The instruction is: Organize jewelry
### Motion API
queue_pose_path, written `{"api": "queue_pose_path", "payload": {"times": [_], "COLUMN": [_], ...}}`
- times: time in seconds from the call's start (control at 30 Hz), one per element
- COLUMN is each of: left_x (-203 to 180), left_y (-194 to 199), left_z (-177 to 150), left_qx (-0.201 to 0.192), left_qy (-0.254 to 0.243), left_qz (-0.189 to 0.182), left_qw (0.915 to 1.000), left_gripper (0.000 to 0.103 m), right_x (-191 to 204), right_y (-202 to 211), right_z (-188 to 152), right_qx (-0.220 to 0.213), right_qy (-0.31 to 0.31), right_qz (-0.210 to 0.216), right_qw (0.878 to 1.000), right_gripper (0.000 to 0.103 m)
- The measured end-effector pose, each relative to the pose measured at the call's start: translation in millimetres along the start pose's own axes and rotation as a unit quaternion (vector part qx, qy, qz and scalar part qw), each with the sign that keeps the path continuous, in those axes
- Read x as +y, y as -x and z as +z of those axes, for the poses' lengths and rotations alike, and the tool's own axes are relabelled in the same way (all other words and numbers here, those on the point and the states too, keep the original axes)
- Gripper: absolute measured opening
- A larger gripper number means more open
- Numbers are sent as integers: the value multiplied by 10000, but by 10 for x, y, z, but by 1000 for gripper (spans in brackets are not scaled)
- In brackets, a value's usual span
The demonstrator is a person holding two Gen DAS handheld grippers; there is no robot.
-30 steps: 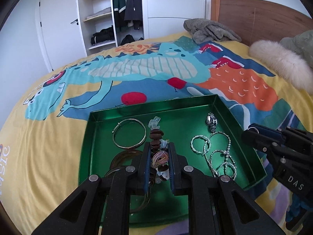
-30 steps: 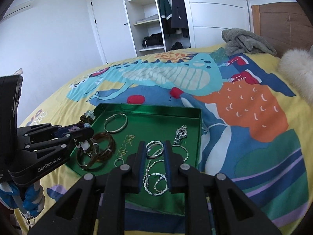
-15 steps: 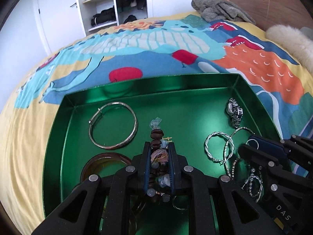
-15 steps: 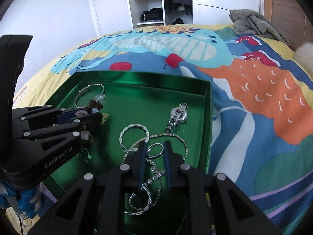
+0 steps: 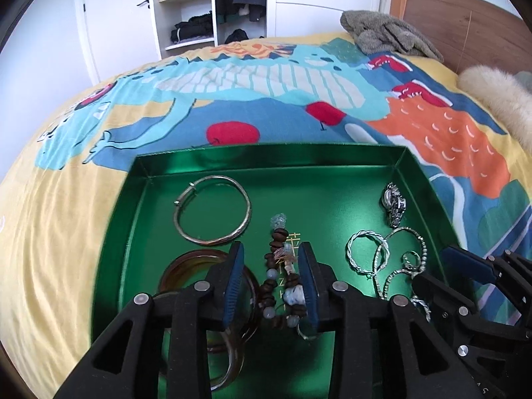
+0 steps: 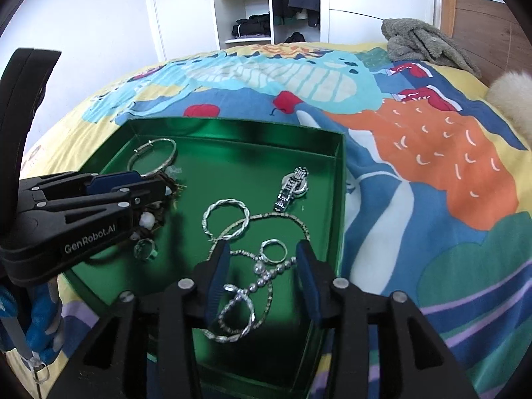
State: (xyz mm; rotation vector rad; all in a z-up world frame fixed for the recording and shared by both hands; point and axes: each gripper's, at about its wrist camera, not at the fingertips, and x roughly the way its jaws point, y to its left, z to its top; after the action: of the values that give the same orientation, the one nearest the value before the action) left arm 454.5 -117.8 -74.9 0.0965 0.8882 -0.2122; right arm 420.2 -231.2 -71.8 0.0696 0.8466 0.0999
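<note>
Two grippers reach into the green tray (image 5: 299, 159), each with its jaws spread apart and gripping nothing. Between the fingers of the left gripper (image 5: 271, 282) the beaded bracelet (image 5: 279, 266) of brown and pale beads lies loose on the tray floor, touching neither pad as far as the left wrist view shows. At ten o'clock from it lies the silver bangle (image 5: 212, 212), and at nine o'clock the stacked amber bangles (image 5: 199, 272) pass partly under the left finger. The right gripper (image 6: 262, 279) straddles a tangle of silver chains (image 6: 246, 299) with a small silver ring (image 6: 273, 251) on top. At eleven o'clock from that ring lies a twisted silver bracelet (image 6: 226, 219), at twelve o'clock a watch (image 6: 292, 186). Beneath the tray spreads a cartoon bedspread (image 6: 432, 153).
</note>
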Motion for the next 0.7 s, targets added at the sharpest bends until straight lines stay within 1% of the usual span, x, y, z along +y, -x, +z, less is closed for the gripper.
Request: {"api": "queue_pose_path", "payload": {"times": [0.07, 0.13, 0.2, 0.43, 0.57, 0.7], "left_x": [46, 90, 126, 197, 214, 215], "left_y": [166, 334, 523, 1222, 1595, 1949], "left_z": [-8, -22, -59, -226, -346, -494], "left_qx": [-97, -167, -255, -600, -787, -960], "left_qy": [58, 136, 187, 340, 378, 381], "left_qz": [45, 86, 127, 185, 246, 413], "left_qw": [9999, 9997, 9994, 9974, 9959, 9938], "left_gripper": [38, 45, 49, 59, 62, 66], "right_x": [26, 55, 92, 283, 405, 504], "right_y": [134, 280, 464, 1065, 1408, 1693], "right_z": [-20, -36, -47, -109, -196, -318], "right_qx": [-56, -128, -238, -540, -719, -890], "right_qy": [23, 27, -4, -9, -8, -38], "right_qz": [-21, -23, -9, -42, -31, 72], "right_qw": [10000, 9999, 9997, 9985, 9974, 9960], "right_gripper": [40, 40, 40, 42, 45, 47]}}
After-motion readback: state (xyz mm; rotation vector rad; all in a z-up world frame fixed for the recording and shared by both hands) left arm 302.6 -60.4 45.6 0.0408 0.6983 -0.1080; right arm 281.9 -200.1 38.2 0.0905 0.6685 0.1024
